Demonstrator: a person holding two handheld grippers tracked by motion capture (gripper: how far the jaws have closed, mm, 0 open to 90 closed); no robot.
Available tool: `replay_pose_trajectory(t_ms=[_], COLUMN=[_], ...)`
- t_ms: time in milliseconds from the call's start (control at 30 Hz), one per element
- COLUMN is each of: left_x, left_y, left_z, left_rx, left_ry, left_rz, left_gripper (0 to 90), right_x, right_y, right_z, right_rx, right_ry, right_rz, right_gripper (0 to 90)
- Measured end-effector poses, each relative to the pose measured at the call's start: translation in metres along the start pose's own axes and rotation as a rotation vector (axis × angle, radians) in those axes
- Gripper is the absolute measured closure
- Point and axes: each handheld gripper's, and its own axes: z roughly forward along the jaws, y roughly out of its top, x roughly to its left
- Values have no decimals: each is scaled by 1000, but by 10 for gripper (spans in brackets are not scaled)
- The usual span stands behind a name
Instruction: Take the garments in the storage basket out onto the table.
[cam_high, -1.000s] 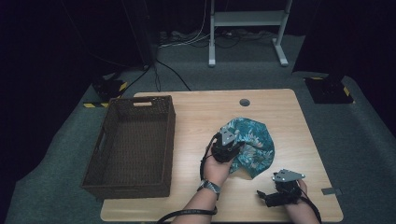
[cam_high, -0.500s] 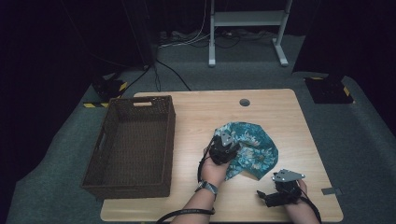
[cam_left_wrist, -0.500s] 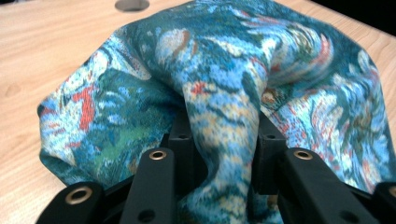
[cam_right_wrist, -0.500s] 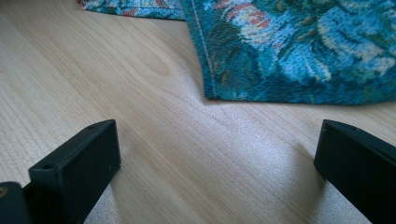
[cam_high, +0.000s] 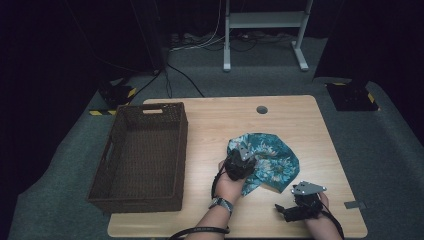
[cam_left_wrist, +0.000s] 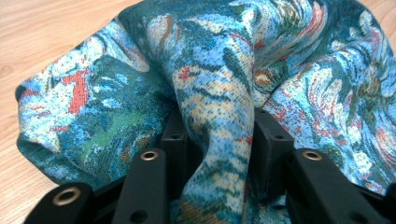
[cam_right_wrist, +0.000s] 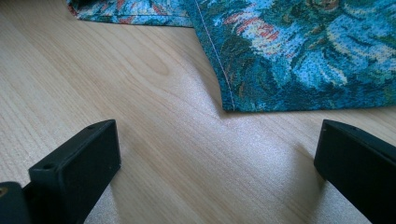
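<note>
High view: a light wooden desk (cam_high: 210, 125) carries a dark brown woven wicker basket (cam_high: 140, 155), rectangular and open-topped, at its 9 o'clock side. A crumpled teal floral-patterned woven cloth (cam_high: 272, 160) lies right of the desk's centre, well apart from the basket. The left tongs (cam_high: 241, 161) sit on the cloth's 9 o'clock edge, held by the person's left hand (cam_high: 229, 181), which enters from 6 o'clock. The right tongs (cam_high: 281, 210) rest low over bare desk at the cloth's 5 o'clock, near it but not touching, held by the right hand (cam_high: 320, 212). A small round hole (cam_high: 261, 109) marks the desk at 12 o'clock of the cloth.

Left gripper view: the left tongs (cam_left_wrist: 219, 144) have a raised fold of the cloth (cam_left_wrist: 219, 93) standing between their black jaws. The jaws have just been opening; the fold fills the gap and meets both jaws, but whether they press on it cannot be told. The rest of the cloth bunches around from 9 to 3 o'clock, lying on the desk (cam_left_wrist: 51, 28).

Right gripper view: the right tongs (cam_right_wrist: 217, 149) stand wide apart with only bare desk (cam_right_wrist: 140, 107) between the jaws. A hemmed corner of the cloth (cam_right_wrist: 289, 56) lies at 12 to 1 o'clock, apart from both jaws.
</note>
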Motion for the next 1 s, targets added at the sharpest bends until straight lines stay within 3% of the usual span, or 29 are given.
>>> replay_pose_trajectory(t_ms=[233,367,433,800,1000], left_x=[1,-1,-3,-17,-30], left_y=[14,25,31,53,62], left_z=[-14,-21,-25,-42,-43], left_rx=[-45,-62,-73,-122,-136], left_ry=[26,45,45,20,-7], left_rz=[-1,4,14,58,72], left_gripper=[486,337,305,249,242], right_x=[0,0,0,0,0], right_y=[0,0,0,0,0], right_z=[0,0,0,0,0], right_rx=[0,-1,0,0,0], right_ry=[-1,-2,-2,-1,1], right_rz=[-2,-3,-3,-2,0], right_gripper=[5,5,5,5,5])
